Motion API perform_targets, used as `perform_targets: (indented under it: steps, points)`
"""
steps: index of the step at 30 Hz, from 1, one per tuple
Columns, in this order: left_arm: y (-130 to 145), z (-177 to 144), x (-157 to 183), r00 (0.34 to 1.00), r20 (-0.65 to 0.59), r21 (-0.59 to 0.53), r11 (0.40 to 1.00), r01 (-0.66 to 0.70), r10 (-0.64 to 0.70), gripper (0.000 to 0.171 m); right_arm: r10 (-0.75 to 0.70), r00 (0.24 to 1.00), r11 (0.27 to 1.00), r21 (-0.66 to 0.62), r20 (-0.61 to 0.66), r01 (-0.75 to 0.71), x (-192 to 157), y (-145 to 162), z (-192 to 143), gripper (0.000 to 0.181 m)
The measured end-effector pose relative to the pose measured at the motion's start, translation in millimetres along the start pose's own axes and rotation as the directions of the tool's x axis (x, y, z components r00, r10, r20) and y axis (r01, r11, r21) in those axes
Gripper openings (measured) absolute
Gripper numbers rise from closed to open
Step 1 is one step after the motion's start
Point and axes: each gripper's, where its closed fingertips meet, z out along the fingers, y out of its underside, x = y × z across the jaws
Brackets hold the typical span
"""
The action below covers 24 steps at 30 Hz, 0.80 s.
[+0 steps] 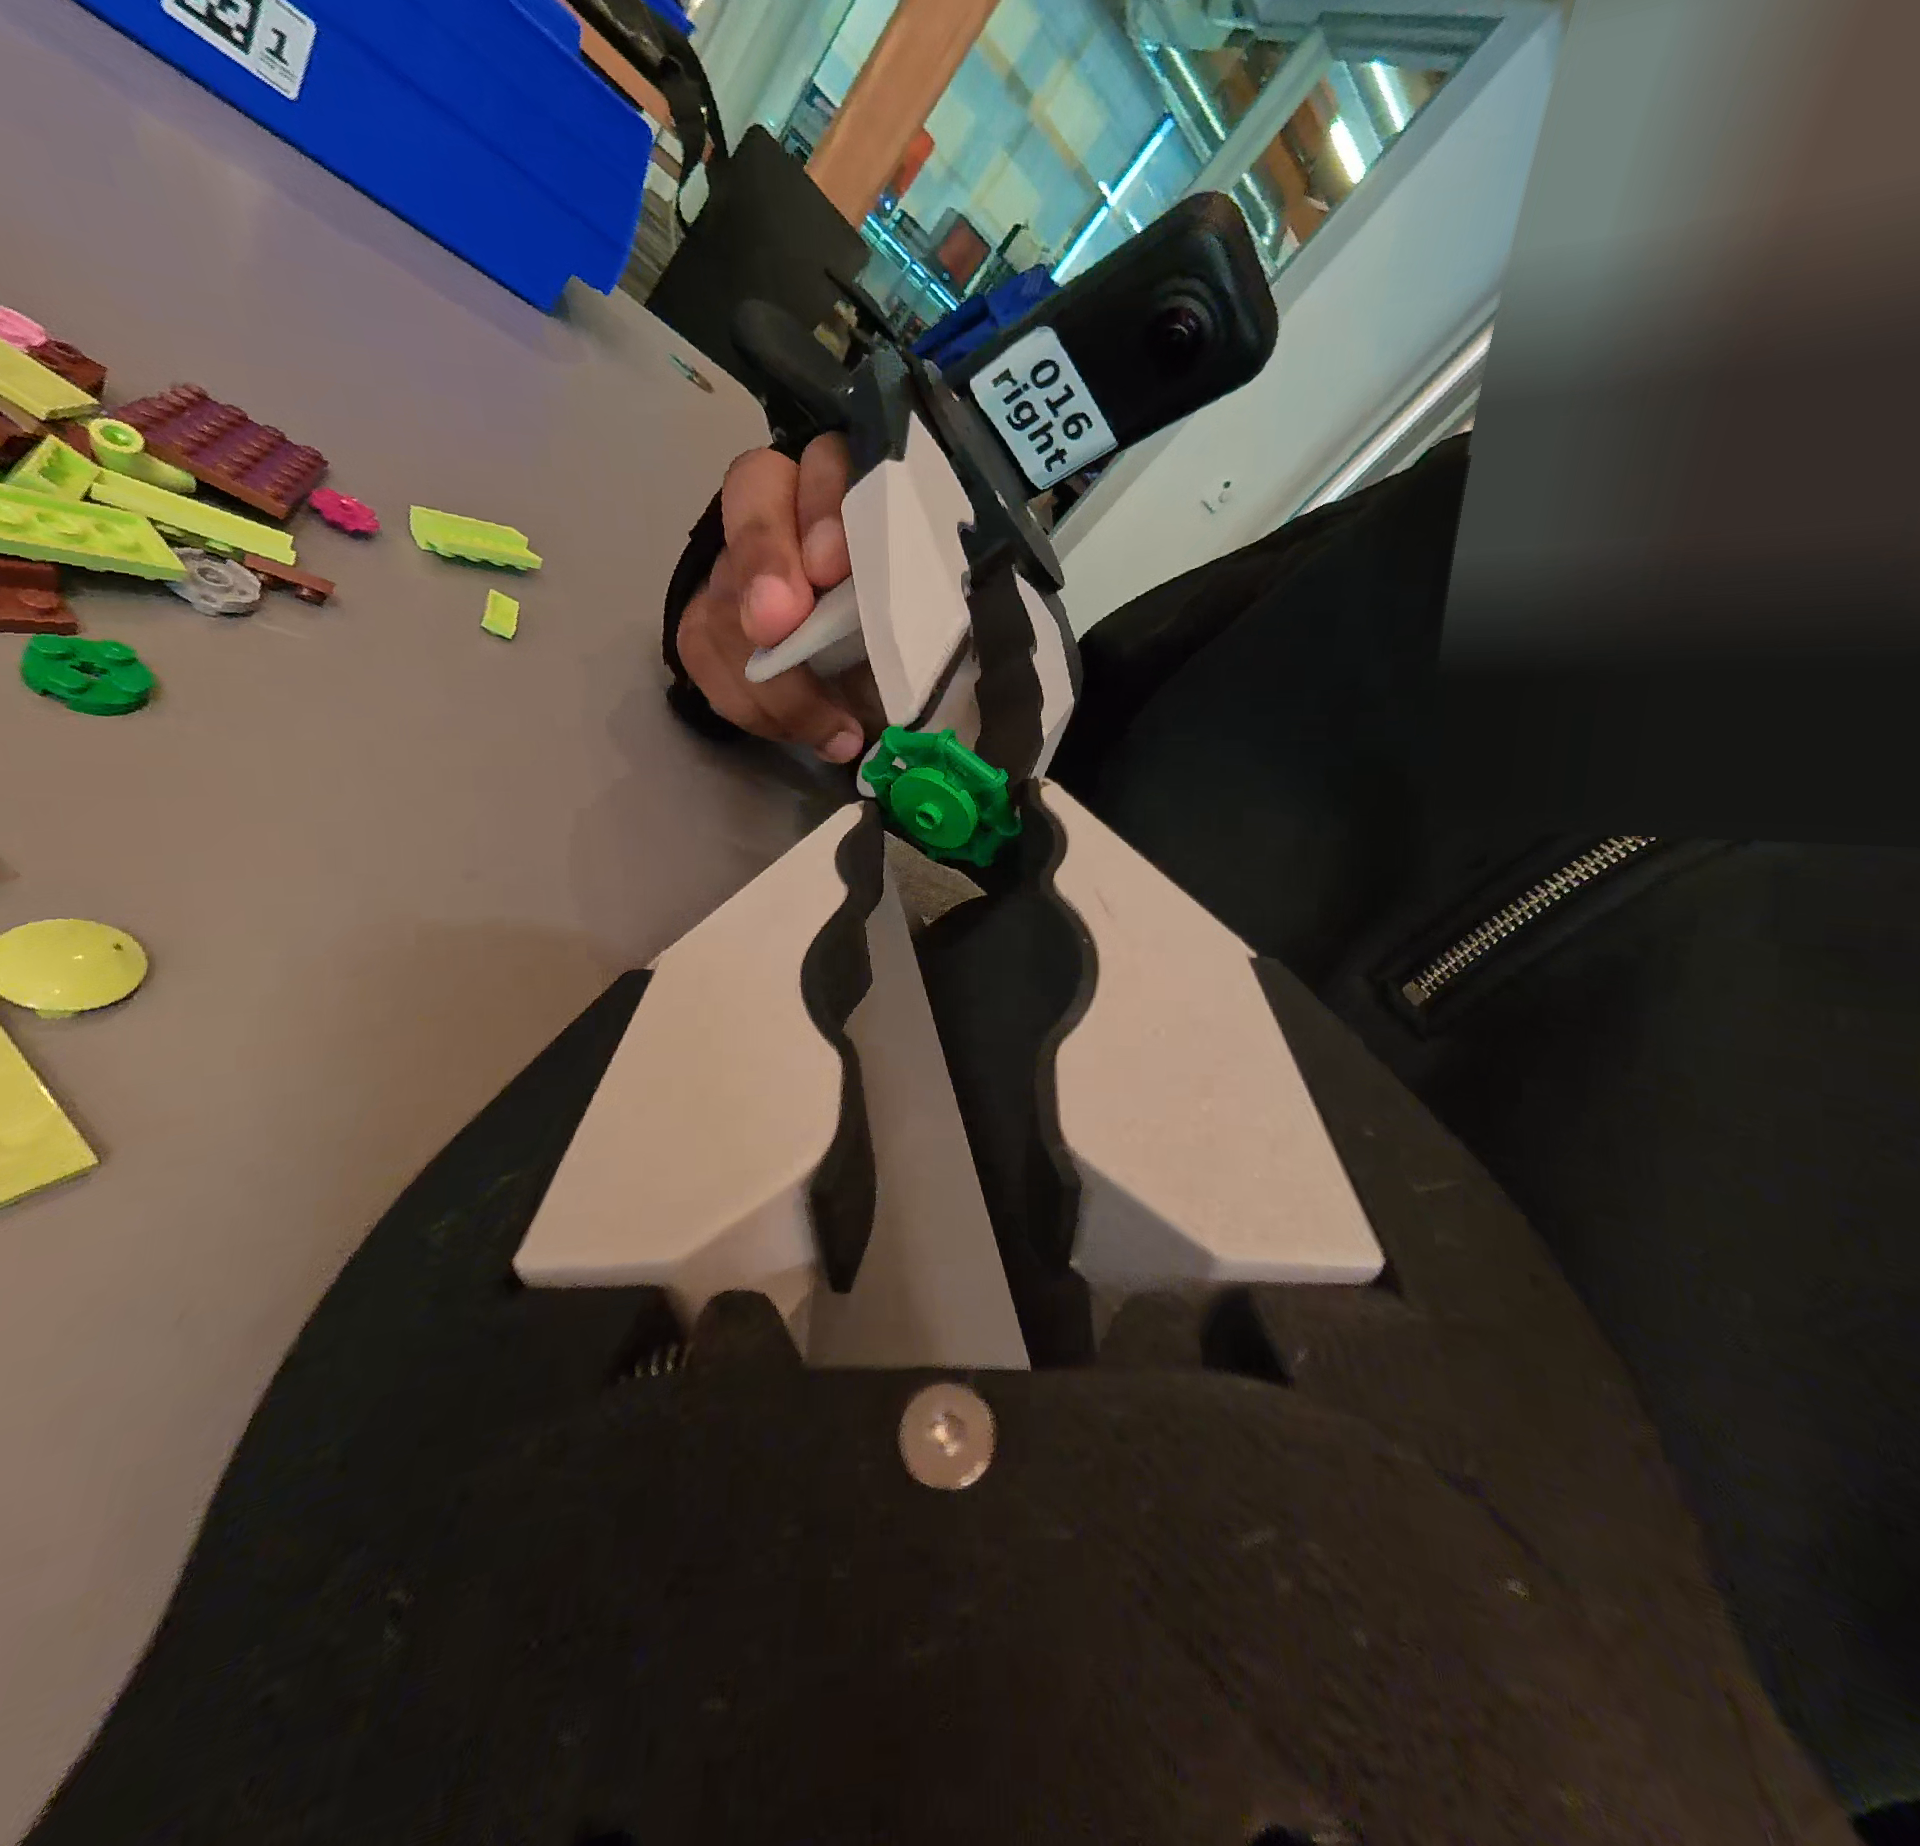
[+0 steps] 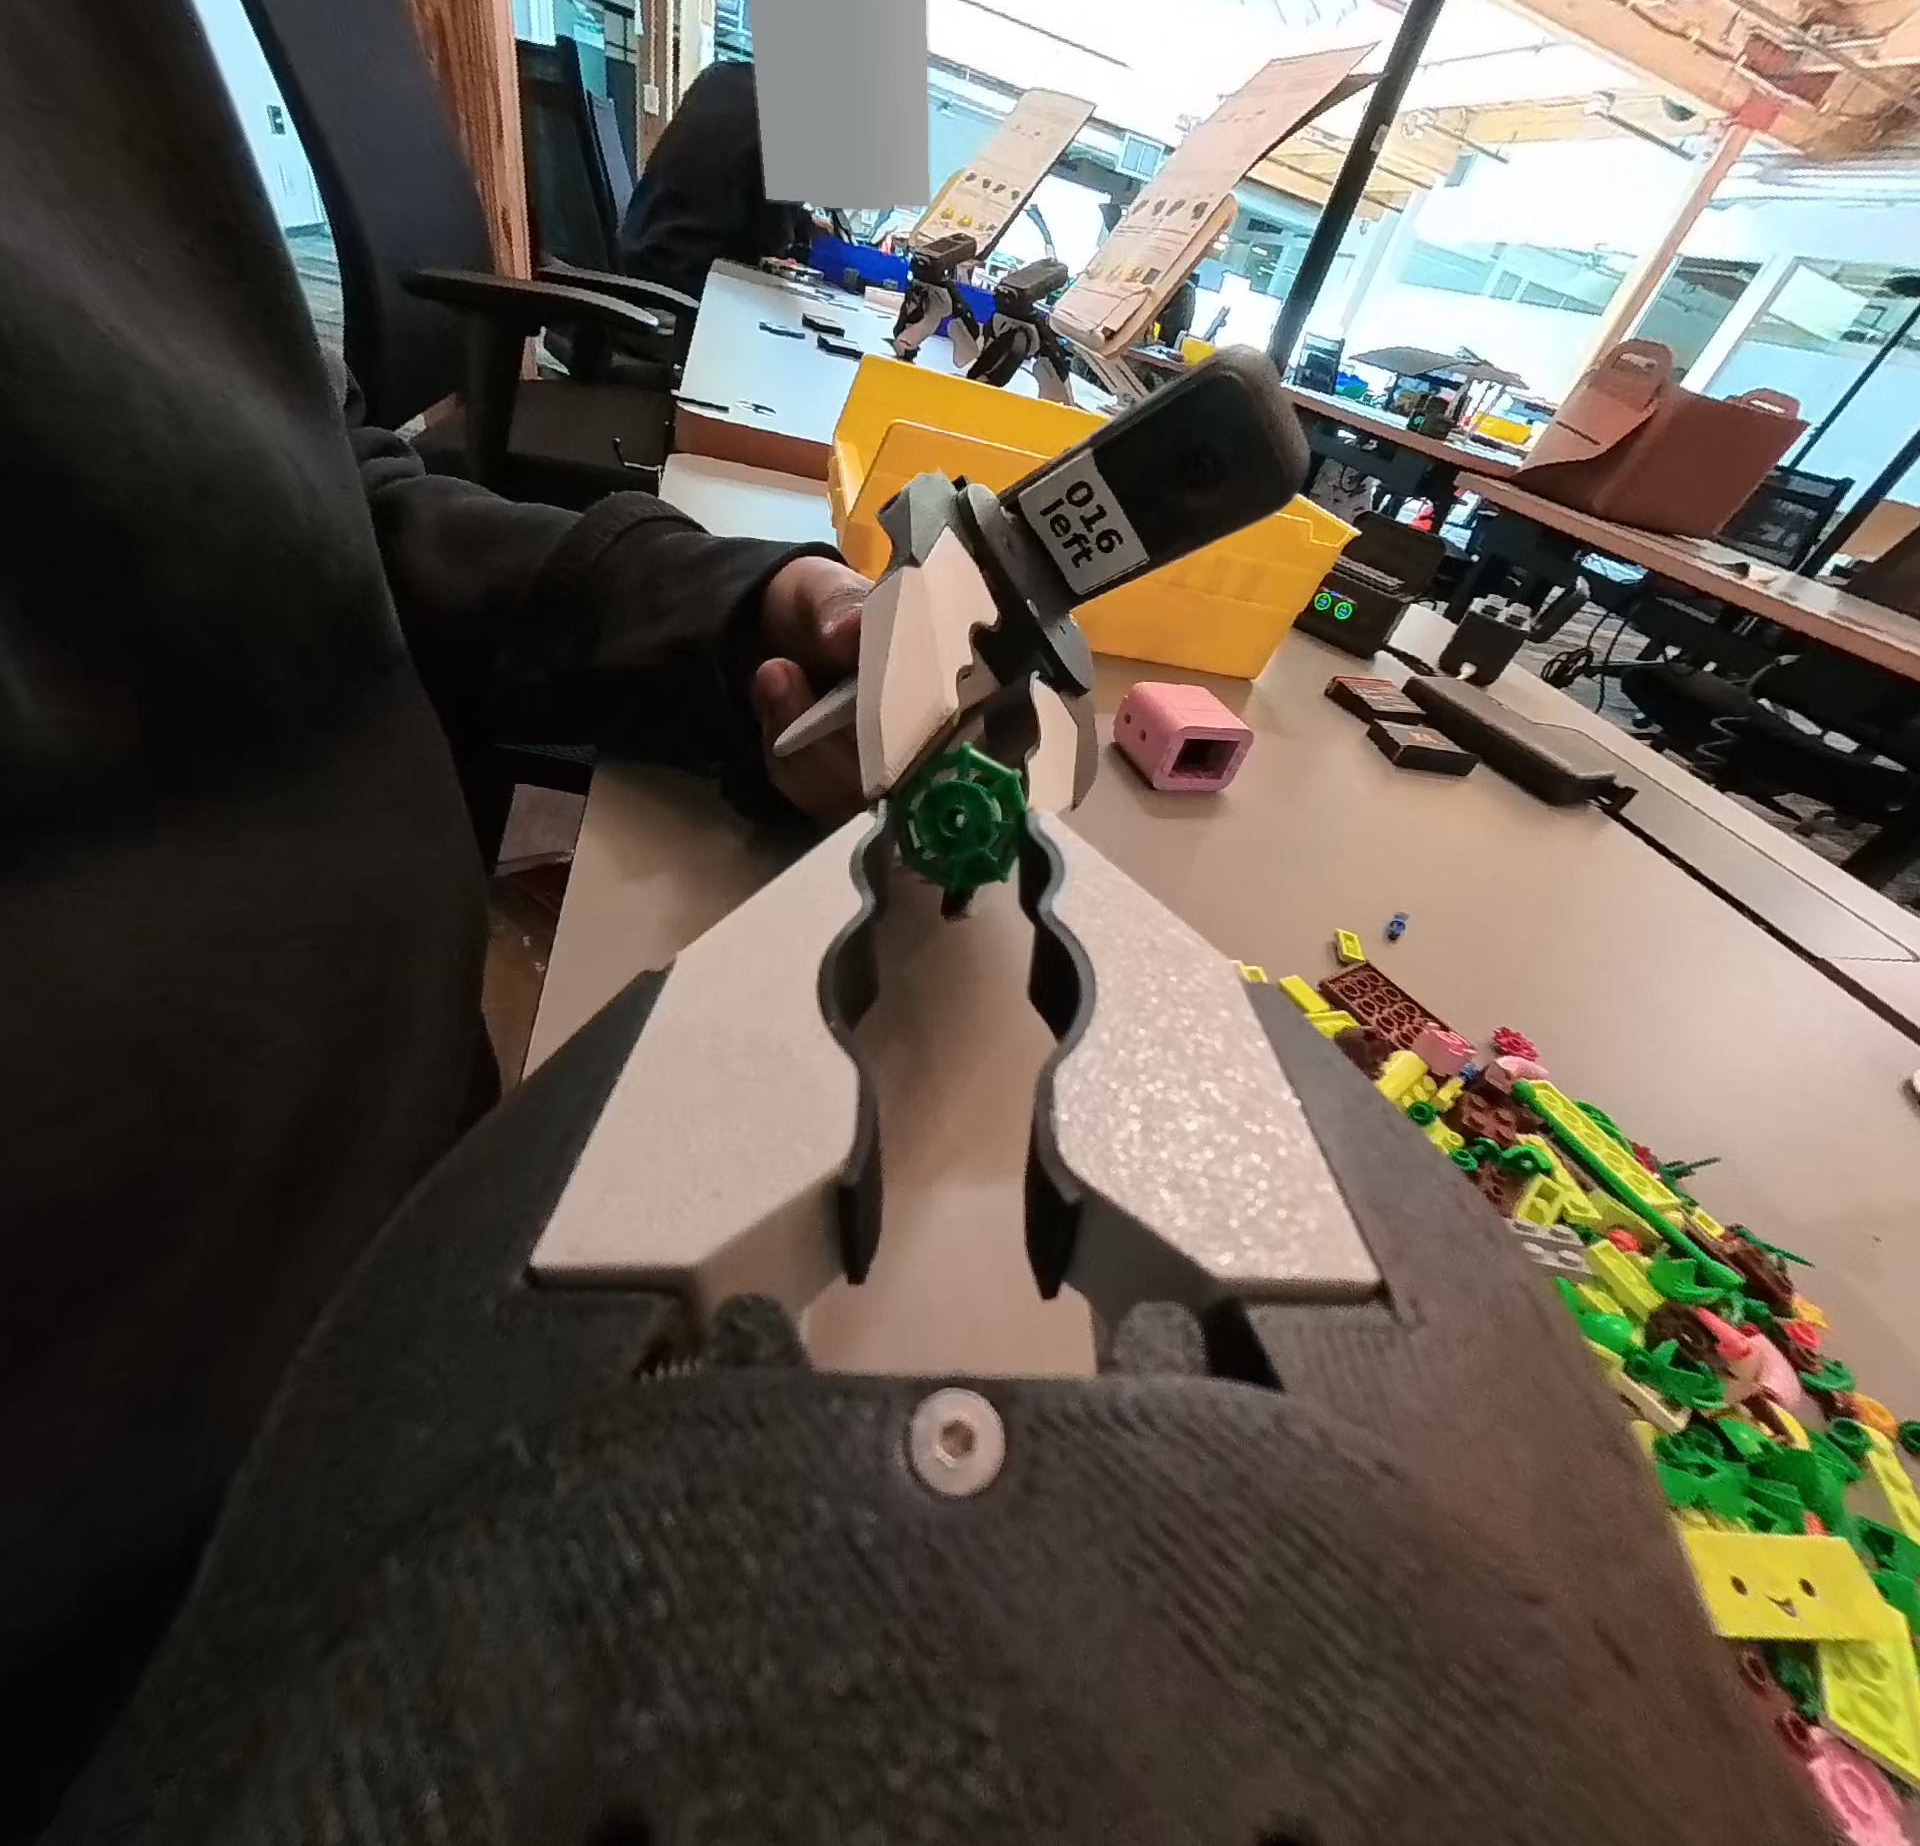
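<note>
Workshop w/ long grey tables; the near table (image 1: 416, 861) carries a blue bin (image 1: 416, 82) at the far edge and a yellow bin (image 2: 1195, 612) on the other side. A pink hollow block (image 2: 1179, 736) lies just past the grippers.

Left gripper (image 1: 948, 814): jaws narrow, tips either side of a green round piece (image 1: 940, 799) held above the table edge, close to the person's dark jacket. Right gripper (image 2: 956, 835): jaws also narrow, tips closed against the same piece, which shows spokes from this side and a flat disc w/ centre stud from the other. Both grippers meet tip to tip on it, approx. head-on. Right hand (image 1: 758, 612) and left hand (image 2: 810, 674) wrap the handles.

Loose bricks (image 2: 1662, 1277) in lime, green, brown and pink are heaped on the table, well apart from the grippers. A lime disc (image 1: 68, 965) lies on its own.

Hard to make out:
- whether the green item is one part or two pressed together.
- exact pad contact, hidden by the piece.
- heap cut off at frame edges.
- background figure masked.
</note>
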Motion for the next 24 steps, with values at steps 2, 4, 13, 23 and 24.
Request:
perform_targets:
  steps: [2, 4, 13, 23, 24]
  points:
    - [0.4, 0.4, -0.6, 1.0, 0.001, 0.0, 1.0, 0.004, -0.004, 0.025, -0.006, 1.0, 1.0, -0.008, 0.0, 0.006, -0.6, 1.2, 1.0, 0.019]
    - [3.0, 1.8, -0.7, 1.0, 0.003, -0.015, 1.0, 0.003, -0.003, 0.024, -0.014, 1.0, 1.0, -0.022, 0.0, 0.014, -1.5, 2.9, 2.5, 0.014]
    - [-3.5, 0.4, 0.6, 1.0, 0.01, 0.024, 1.0, -0.013, 0.013, 0.034, 0.014, 1.0, 1.0, -0.024, -0.004, -0.014, 1.5, 3.4, 2.1, 0.012]
    - [-12.1, -0.3, 12.0, 0.997, -0.072, 0.083, 0.996, 0.01, -0.004, 0.027, 0.135, 0.988, 0.988, 0.065, 0.07, -0.14, -2.2, -11.2, -1.6, 0.012]
    - [-11.8, -0.1, 13.1, 0.997, -0.083, 0.082, 0.997, 0.015, -0.008, 0.027, 0.143, 0.987, 0.986, 0.071, 0.078, -0.148, -2.8, -12.2, -1.7, 0.012]
